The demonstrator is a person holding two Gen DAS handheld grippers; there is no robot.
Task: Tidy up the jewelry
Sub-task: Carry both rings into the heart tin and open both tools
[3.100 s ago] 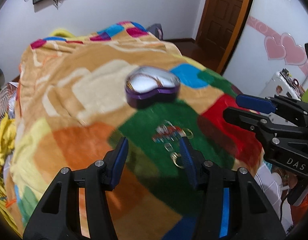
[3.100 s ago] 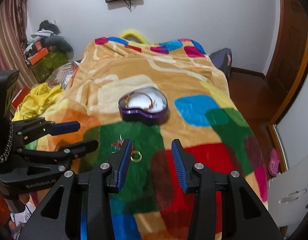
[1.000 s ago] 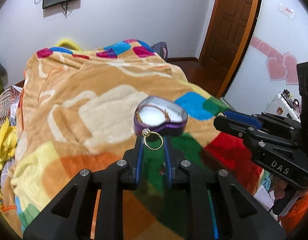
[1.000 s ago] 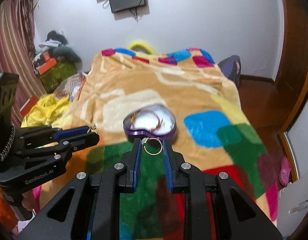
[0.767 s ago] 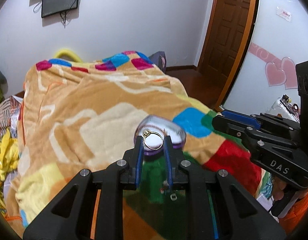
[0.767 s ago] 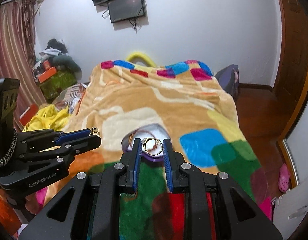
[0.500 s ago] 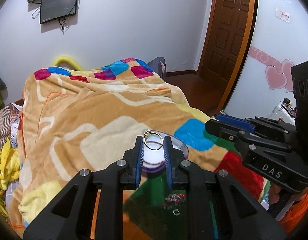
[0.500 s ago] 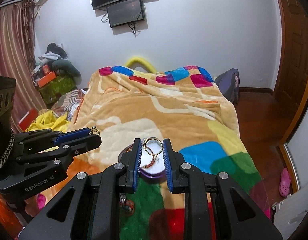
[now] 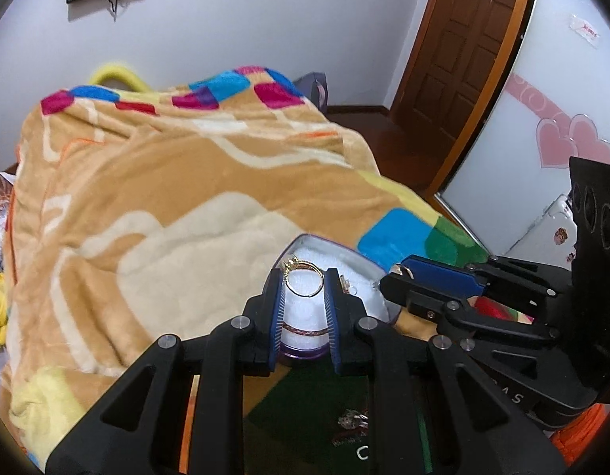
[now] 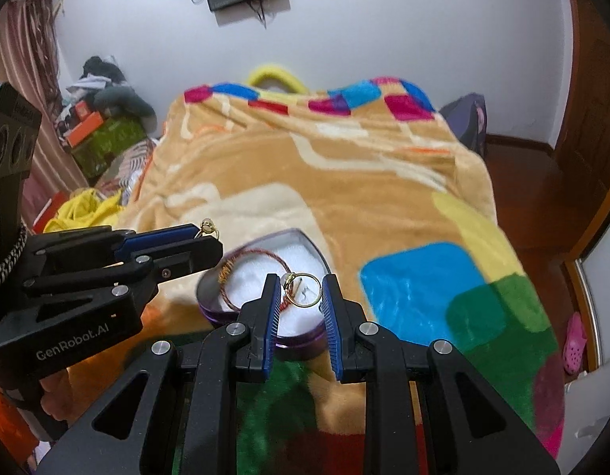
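My left gripper (image 9: pixel 304 283) is shut on a gold ring (image 9: pixel 304 282) and holds it over the open purple heart-shaped jewelry box (image 9: pixel 336 255) with white lining. My right gripper (image 10: pixel 301 291) is shut on a second gold ring (image 10: pixel 302 289), also above the box (image 10: pixel 261 277). A red-and-gold bracelet (image 10: pixel 257 255) lies inside the box. The left gripper (image 10: pixel 204 233) shows at the left of the right wrist view with its ring at the tip. The right gripper (image 9: pixel 400 273) shows at the right of the left wrist view.
The box sits on a bed with a colourful patchwork blanket (image 9: pixel 166 198). More small jewelry pieces (image 9: pixel 354 429) lie on the green patch below my left gripper. A brown door (image 9: pixel 459 59) is at the far right; clothes and boxes (image 10: pixel 103 126) are piled left of the bed.
Both grippers closed on gold rings from the blanket, lifted them and moved forward. They now hold the rings over the open box.
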